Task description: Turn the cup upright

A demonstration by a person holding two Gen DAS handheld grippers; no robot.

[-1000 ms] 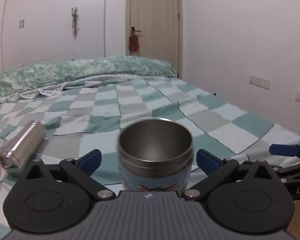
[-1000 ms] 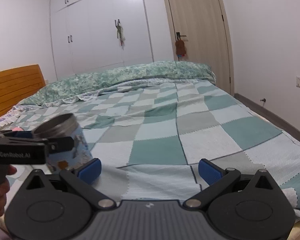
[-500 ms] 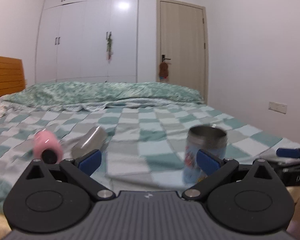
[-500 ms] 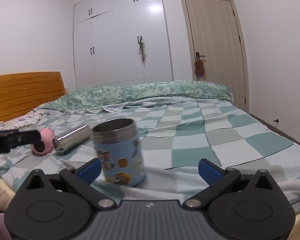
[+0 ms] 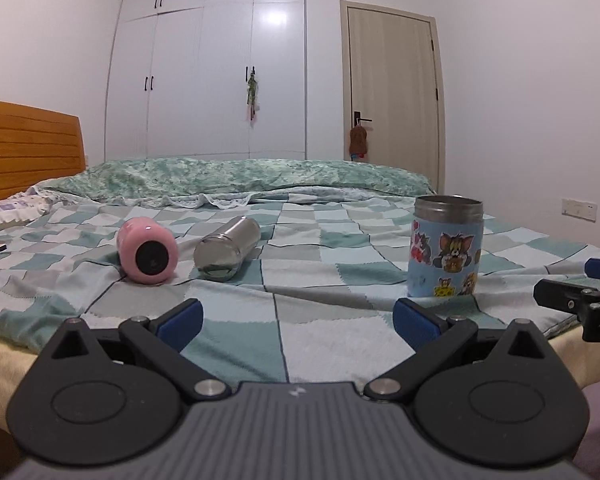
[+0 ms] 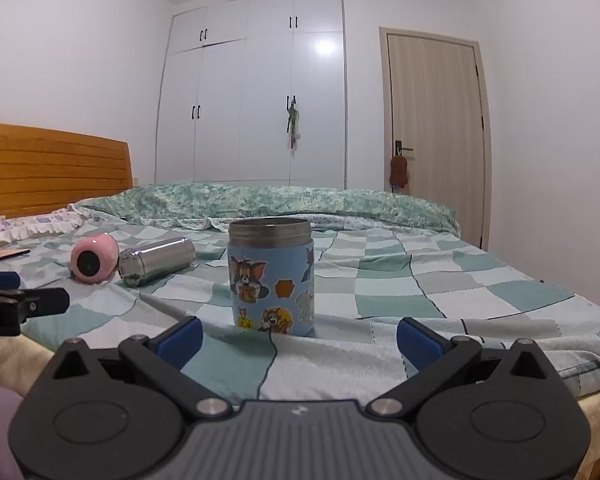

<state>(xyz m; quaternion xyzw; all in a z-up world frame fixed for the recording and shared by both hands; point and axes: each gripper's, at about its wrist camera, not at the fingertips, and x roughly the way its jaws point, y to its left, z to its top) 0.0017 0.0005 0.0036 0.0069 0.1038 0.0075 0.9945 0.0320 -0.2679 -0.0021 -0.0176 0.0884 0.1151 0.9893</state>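
Hovering level, left gripper (image 5: pixel 296 316) and right gripper (image 6: pixel 298 336) spread apart, seemingly clear of upright cup (image 6: pixel 271 276).

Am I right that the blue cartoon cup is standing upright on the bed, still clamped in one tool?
Not quite. The blue cartoon cup does stand upright on the bed, but it stands free. The right wrist view shows the right tool open and short of it; the left tool is open too.

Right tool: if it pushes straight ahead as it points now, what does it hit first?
Likely the blue cartoon cup, standing upright on the checked blanket just left of centre between the open right tool fingers. Depth is unclear.
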